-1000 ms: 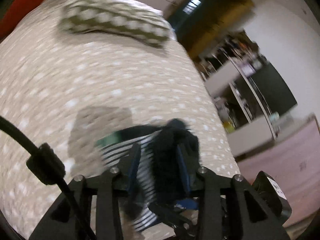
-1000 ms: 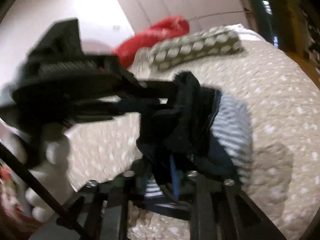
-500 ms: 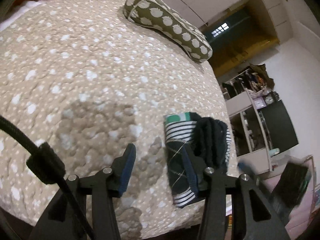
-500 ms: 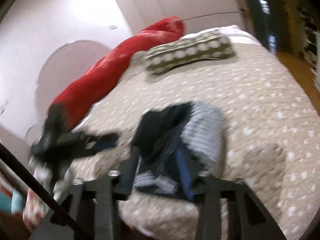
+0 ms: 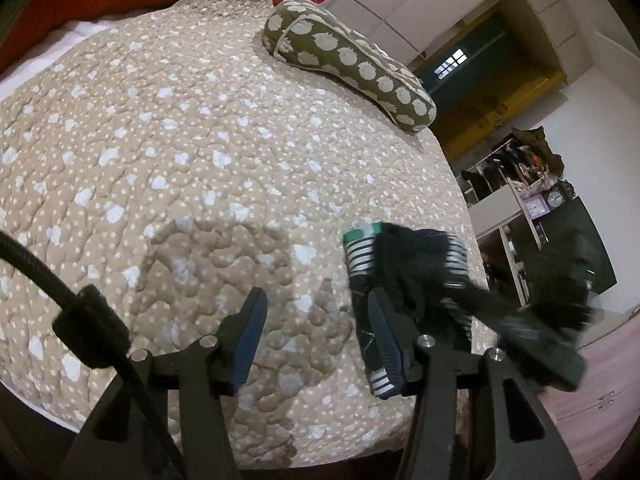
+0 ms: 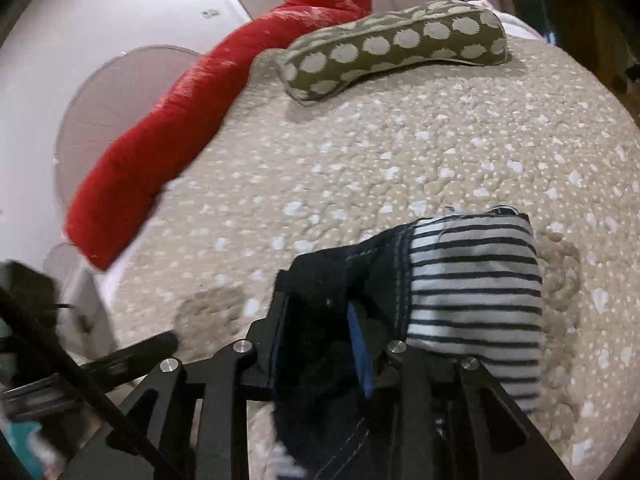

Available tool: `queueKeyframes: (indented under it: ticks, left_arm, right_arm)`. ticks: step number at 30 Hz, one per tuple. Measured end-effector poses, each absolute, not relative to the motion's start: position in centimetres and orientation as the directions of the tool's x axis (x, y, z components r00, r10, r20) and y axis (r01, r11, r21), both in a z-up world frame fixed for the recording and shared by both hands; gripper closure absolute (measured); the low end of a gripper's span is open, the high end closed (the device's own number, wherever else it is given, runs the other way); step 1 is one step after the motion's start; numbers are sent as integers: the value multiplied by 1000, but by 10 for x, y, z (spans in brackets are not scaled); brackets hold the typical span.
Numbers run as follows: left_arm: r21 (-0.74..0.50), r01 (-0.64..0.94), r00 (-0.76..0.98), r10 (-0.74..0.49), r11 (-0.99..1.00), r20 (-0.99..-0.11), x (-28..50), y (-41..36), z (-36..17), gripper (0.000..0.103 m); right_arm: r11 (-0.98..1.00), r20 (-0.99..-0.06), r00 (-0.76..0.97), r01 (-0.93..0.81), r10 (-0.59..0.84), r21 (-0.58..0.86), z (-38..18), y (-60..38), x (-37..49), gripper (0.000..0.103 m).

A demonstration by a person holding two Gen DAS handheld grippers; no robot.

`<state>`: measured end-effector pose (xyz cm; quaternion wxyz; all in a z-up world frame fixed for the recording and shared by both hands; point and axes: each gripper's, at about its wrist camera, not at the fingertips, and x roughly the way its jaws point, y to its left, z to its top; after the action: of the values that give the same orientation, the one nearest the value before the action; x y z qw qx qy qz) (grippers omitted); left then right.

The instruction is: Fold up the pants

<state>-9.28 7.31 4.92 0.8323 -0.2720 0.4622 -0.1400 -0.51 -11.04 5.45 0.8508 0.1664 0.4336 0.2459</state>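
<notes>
Left wrist view: my left gripper [image 5: 316,328] hangs wide open, nothing in it, just beside the pants [image 5: 404,276].
Right gripper [image 6: 320,344]: clamped on dark pants fabric.
Pants location: bundled at the bed [image 5: 180,160] edge, against striped cloth [image 6: 472,292].
Doing it well: I'd press flat, then let go slowly.
Count: one pants, one spotted pillow [image 6: 396,48], one red pillow [image 6: 192,120].

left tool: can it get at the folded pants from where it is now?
Probably yes. The left tool is open and empty just beside the folded pants; only bare bedspread lies between, though the right tool already clamps the bundle.
</notes>
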Motion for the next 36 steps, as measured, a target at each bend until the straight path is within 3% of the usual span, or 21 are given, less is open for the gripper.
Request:
queueKeyframes:
  ticks: [2, 4, 7, 11, 17, 18, 19, 21, 23, 27, 32, 36]
  left_arm:
    - [-592, -19, 529, -495, 806, -689, -93, 72, 48, 52]
    - [-603, -12, 524, -509, 797, -683, -92, 68, 47, 50]
    - [-647, 11, 496, -566, 762, -658, -85, 56, 42, 38]
    - [-716, 40, 425, -661, 697, -619, -67, 33, 27, 32]
    - [-799, 99, 345, -774, 593, -531, -43, 3, 19, 22]
    - [-793, 126, 339, -777, 596, -531, -43, -4, 21, 21]
    - [-780, 149, 334, -774, 607, -538, -43, -11, 23, 20]
    - [-726, 173, 322, -735, 665, -597, -43, -24, 25, 28]
    - [-685, 177, 320, -700, 707, -639, -40, -29, 27, 57]
    - [-684, 188, 320, -702, 705, -636, -26, -29, 40, 62]
    - [-591, 223, 369, -628, 775, -685, 10, -39, 71, 62]
    - [-506, 193, 404, -538, 840, -740, 45, -43, 70, 61]
  right_arm:
    - [803, -600, 551, -265, 580, 534, 67, -136, -22, 57]
    - [819, -583, 601, -240, 547, 521, 73, -159, -35, 36]
    - [849, -601, 633, -181, 487, 497, 67, -187, -41, 26]
    - [796, -604, 609, -77, 514, 600, 36, -215, -28, 26]
    - [619, -497, 541, -55, 678, 784, 1, -219, 6, 26]
    - [619, -500, 533, -58, 682, 783, -1, -215, 8, 29]
    - [624, -507, 525, -61, 683, 779, -2, -211, 11, 46]
    - [622, -511, 508, -65, 694, 780, -4, -207, 14, 62]
    - [617, -502, 511, -75, 698, 783, 0, -208, 12, 69]
    - [603, -466, 545, -93, 697, 792, 19, -208, 19, 71]
    - [612, -450, 587, -101, 673, 784, 43, -206, 53, 71]
    - [676, -525, 600, -36, 604, 736, 38, -206, 87, 60]
